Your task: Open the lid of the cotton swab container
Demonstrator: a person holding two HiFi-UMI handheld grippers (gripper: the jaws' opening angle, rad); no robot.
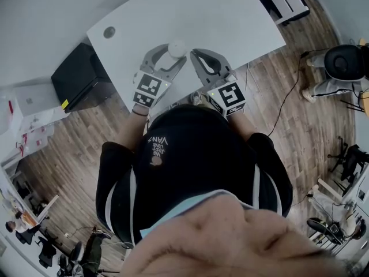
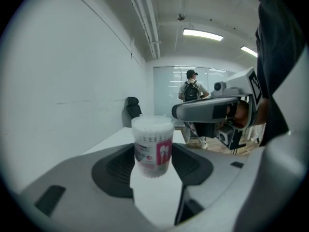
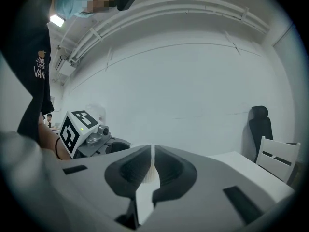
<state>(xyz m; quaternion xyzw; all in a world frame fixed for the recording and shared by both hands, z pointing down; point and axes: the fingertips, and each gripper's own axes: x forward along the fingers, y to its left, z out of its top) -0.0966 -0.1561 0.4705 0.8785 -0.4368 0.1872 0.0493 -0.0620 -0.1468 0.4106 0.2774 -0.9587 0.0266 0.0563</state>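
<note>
A big white table (image 1: 230, 16) stands on a brown wooden floor (image 1: 75, 149), beside a black boxy cabinet (image 1: 78, 77). Long bright lamps (image 2: 203, 34) shine overhead, and a black office chair (image 2: 133, 108) sits by the plain white wall (image 2: 63, 81).

The clear cylindrical plastic cotton swab container (image 2: 153, 146) stands upright, packed with white-tipped swabs that show through its wall. A label (image 2: 155, 153) wraps its lower half, with small print on one part and a pink panel bearing two white swab shapes on the other. Its clear round lid (image 2: 152, 122) sits closed on top. The container is between the jaws of the left gripper (image 1: 172, 55), whose dark ribbed pads (image 2: 118, 166) lie against its two sides, over the white table (image 2: 157, 197); whether its base rests on the tabletop cannot be told
</note>
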